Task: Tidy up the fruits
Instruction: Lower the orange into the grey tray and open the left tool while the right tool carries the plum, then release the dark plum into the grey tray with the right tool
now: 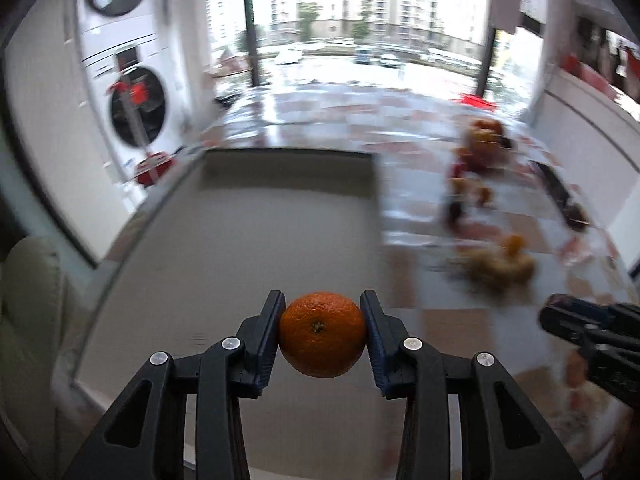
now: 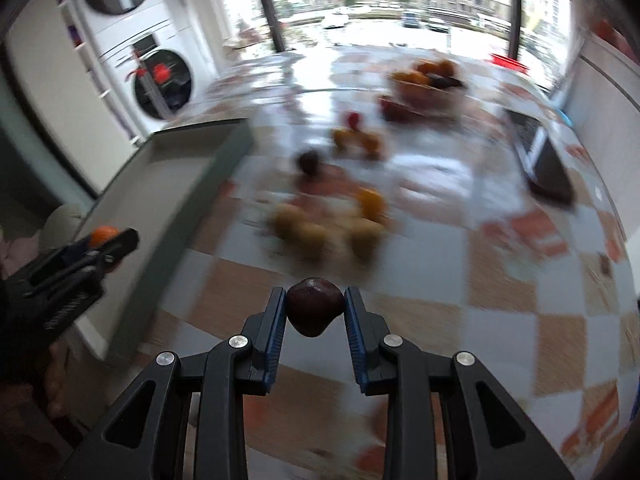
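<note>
- The left tongs (image 1: 322,334) are clamped on an orange (image 1: 322,335), both pads pressed against its sides, stem end facing the camera.
- That orange hangs above the grey tray (image 1: 224,240), which fills the left wrist view from 9 to 12 o'clock.
- The right tongs (image 2: 316,312) are closed on a dark plum (image 2: 314,306), narrower apart than the left pair.
- The plum is held over the checkered worktop (image 2: 500,320), the tray at 10 o'clock.
- Blurred yellow and orange fruits (image 2: 328,224) lie loose on the worktop at 12 o'clock; a fruit bowl (image 2: 428,84) sits beyond at 1 o'clock.
- In the right wrist view, the left tongs appear at 9 o'clock.
</note>
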Motion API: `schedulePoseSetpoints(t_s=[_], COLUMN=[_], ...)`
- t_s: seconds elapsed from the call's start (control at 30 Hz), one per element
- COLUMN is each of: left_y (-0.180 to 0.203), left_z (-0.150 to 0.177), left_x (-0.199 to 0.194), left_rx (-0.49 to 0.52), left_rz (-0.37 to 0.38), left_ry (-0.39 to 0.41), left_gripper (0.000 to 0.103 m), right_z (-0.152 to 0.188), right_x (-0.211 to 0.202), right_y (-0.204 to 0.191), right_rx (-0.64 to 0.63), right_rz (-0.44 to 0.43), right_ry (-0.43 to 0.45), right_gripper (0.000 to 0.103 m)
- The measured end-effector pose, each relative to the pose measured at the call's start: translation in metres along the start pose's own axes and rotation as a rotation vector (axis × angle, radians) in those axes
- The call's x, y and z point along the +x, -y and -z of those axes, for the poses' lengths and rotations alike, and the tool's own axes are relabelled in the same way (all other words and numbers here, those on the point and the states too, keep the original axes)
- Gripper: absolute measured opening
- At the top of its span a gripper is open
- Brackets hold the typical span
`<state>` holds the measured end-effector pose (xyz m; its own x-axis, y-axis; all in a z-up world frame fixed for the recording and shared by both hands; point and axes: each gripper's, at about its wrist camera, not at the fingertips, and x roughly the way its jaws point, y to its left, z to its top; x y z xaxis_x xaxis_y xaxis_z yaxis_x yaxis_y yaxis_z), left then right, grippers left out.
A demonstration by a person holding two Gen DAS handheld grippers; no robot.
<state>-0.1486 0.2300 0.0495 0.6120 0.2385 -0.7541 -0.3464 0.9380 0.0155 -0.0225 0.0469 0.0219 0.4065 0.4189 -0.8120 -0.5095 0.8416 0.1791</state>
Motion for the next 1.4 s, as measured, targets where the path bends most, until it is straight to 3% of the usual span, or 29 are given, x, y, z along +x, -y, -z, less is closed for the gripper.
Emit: schedulePoseSetpoints(t_s=[0.1,0.27,0.53,0.57,0.67,0.73,0.77,0.8,0.9,1.0,1.13,1.27,1.4], left_y=[-0.027,-0.062,-0.073,-0.072,-0.076,-0.083,-0.086,-0.087,-0.091,-0.098,-0.096,-0.070,-0.042], left_z=[0.003,0.008,0.013,0.014,0.014,0.014,0.013,0.012,0.009,0.001,-0.017,-0.036,-0.045], left_x=[0.013,0.027,0.032,0.032,0.031,0.028,0.027,0.026,0.017,0.000,-0.034,-0.061,-0.070], left_rx=[-0.032,-0.104,-0.110,-0.106,-0.130,-0.156,-0.166,-0.174,-0.212,-0.281,-0.352,-0.342,-0.331], left_rz=[-0.058,-0.081,-0.099,-0.104,-0.139,-0.145,-0.143,-0.148,-0.160,-0.122,-0.016,0.068,0.187], left_ry=[-0.020,-0.077,-0.061,-0.056,-0.045,-0.017,-0.018,-0.024,-0.013,0.015,0.077,0.116,0.100], left_gripper=[0.041,0.041,0.042,0.046,0.084,0.085,0.085,0.085,0.085,0.085,0.085,0.085,0.085], right_z=[-0.016,-0.033,-0.032,-0.031,-0.030,-0.034,-0.035,-0.035,-0.034,-0.027,-0.001,0.024,0.039], right_x=[0.010,0.028,0.059,0.059,0.052,0.045,0.042,0.038,0.023,0.016,0.009,0.001,-0.002], right_y=[-0.033,-0.086,-0.137,-0.140,-0.139,-0.136,-0.134,-0.133,-0.122,-0.116,-0.117,-0.123,-0.132], right_rx=[-0.035,-0.101,-0.186,-0.193,-0.214,-0.213,-0.217,-0.220,-0.209,-0.237,-0.326,-0.386,-0.413], right_rz=[-0.064,-0.146,-0.197,-0.190,-0.163,-0.181,-0.150,-0.117,-0.084,0.002,0.112,0.130,0.121], right_ry=[-0.005,-0.015,-0.085,-0.088,-0.068,-0.045,-0.032,-0.015,0.021,0.031,0.032,0.040,0.021], right_gripper=[0.032,0.032,0.034,0.040,0.055,0.071,0.088,0.093,0.093,0.094,0.094,0.094,0.094])
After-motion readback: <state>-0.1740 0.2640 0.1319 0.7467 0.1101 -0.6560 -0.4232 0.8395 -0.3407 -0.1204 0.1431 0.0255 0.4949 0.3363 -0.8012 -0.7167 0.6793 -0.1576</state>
